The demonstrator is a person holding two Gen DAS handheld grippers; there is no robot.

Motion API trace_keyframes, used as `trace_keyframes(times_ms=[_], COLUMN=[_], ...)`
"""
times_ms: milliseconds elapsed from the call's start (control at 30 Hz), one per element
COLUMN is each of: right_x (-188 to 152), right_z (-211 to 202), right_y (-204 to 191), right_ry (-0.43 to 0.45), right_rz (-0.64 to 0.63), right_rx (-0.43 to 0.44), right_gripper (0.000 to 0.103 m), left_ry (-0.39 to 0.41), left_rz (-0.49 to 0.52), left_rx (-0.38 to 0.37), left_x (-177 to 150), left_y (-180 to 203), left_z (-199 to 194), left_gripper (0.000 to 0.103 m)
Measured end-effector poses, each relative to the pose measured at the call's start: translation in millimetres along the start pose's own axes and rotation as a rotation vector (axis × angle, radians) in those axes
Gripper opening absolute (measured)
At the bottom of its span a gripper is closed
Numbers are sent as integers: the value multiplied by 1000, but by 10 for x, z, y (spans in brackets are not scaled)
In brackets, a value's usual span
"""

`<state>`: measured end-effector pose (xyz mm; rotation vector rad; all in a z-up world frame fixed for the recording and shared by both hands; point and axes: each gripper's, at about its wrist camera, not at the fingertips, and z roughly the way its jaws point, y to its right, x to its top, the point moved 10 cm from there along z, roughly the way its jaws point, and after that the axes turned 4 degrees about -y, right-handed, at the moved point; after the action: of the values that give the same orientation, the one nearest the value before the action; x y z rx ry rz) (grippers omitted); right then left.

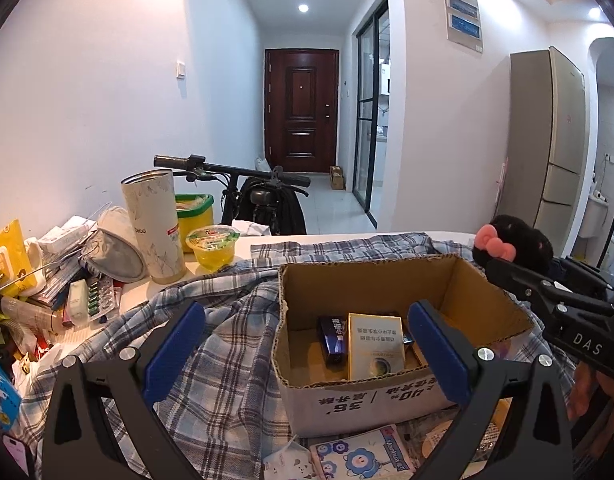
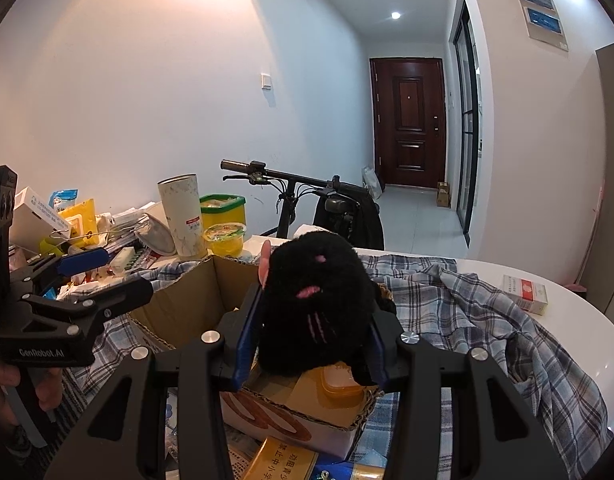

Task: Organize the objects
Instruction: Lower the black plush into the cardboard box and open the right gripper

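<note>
An open cardboard box [image 1: 387,280] sits on a plaid shirt [image 1: 211,336] on the white table; it also shows in the right wrist view [image 2: 195,300]. Inside lie a gold box [image 1: 375,344] and a dark blue box [image 1: 333,338]. My right gripper [image 2: 313,320] is shut on a black plush toy [image 2: 319,296] with pink marks, held above the box's right side. The toy also shows in the left wrist view [image 1: 519,240]. My left gripper [image 1: 307,336] is open and empty, in front of the box; it shows in the right wrist view [image 2: 119,272] too.
A clutter pile [image 1: 47,280] covers the table's left, with a tall white tumbler [image 1: 155,228], a jelly cup [image 1: 213,248] and a yellow tub [image 1: 195,212]. A cigarette pack [image 2: 525,288] lies at the right. Flat packets [image 1: 359,456] lie before the box. A bicycle [image 1: 263,192] stands behind.
</note>
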<state>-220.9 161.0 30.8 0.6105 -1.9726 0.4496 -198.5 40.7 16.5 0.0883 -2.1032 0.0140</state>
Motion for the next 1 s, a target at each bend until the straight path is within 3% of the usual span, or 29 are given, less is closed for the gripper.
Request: trace_keyframes(times_ms=[133,200,267,300,367,700,1000], right_x=[14,10,1,-1,-5,-69,176], right_z=[-11,-5,-2,0,0,-70,-490], right_y=[-35,-52,-69,-73,-68,10,182], right_ry=[7,6,3,2,2,-10,102], right_rz=[-7,-8,-11,-18,-34,13,97], right_rx=[2,5,-6,-19,-51,-59,-35], right_gripper=[45,58,79,83,101,103,103], left_ry=[9,11,10,9,7,9,15], left_rz=[7,0,-7,-10,-13,-13,-9], left_rx=[5,8,5,3,1,-1,-26], left_x=[15,22,18,16,17,19,31], left_y=[7,-6,-16,-19,-26,-21,39], left_z=[-9,-13,-16,-17,-11,-13,-45], left_gripper=[103,103,103,103,103,103,103])
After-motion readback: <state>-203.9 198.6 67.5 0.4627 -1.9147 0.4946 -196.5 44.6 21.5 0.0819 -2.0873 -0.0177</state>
